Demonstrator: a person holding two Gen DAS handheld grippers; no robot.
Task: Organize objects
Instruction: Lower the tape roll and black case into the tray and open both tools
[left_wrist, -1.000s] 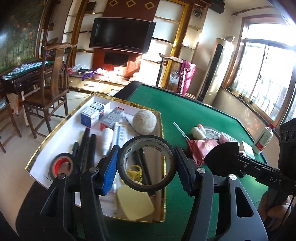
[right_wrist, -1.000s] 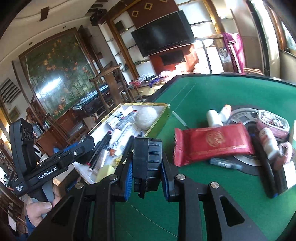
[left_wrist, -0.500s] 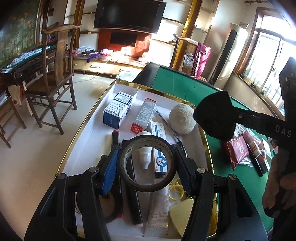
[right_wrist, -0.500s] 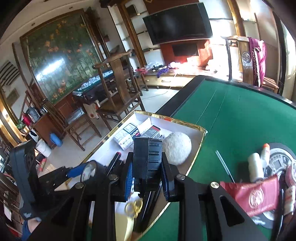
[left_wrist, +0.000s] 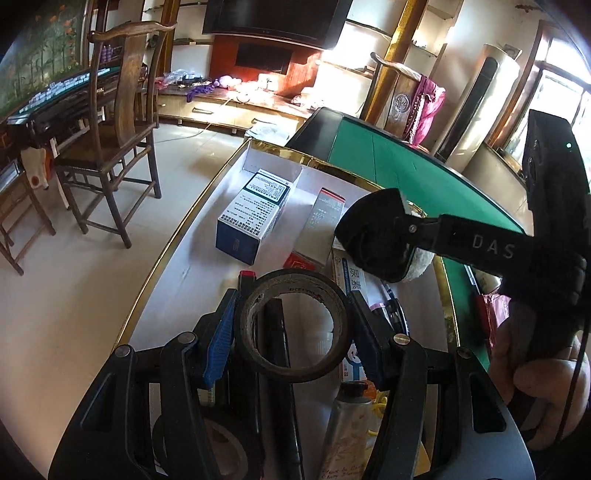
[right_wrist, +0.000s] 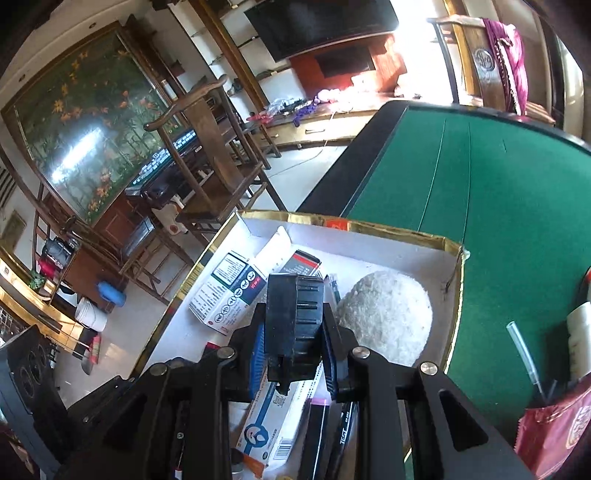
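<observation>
You're pinching a tape roll (left_wrist: 293, 328) in your left gripper (left_wrist: 291, 325) and a black ribbed cap (right_wrist: 294, 325) in your right gripper (right_wrist: 293, 354), both hovering over the gold-rimmed tray (right_wrist: 406, 230).

Right gripper (right_wrist: 293, 354) clamped on a ribbed black cap (right_wrist: 294, 321), held above a gold-rimmed tray (right_wrist: 399, 230) at the edge of the green desk (right_wrist: 480, 192). Below in the tray: white fluffy ball (right_wrist: 388, 325), printed boxes (right_wrist: 225, 291), blue-and-white tube box (right_wrist: 273, 428), pens (right_wrist: 345, 424). On the desk at right, red packet (right_wrist: 554, 439) and clear thin tube (right_wrist: 522, 354).
</observation>
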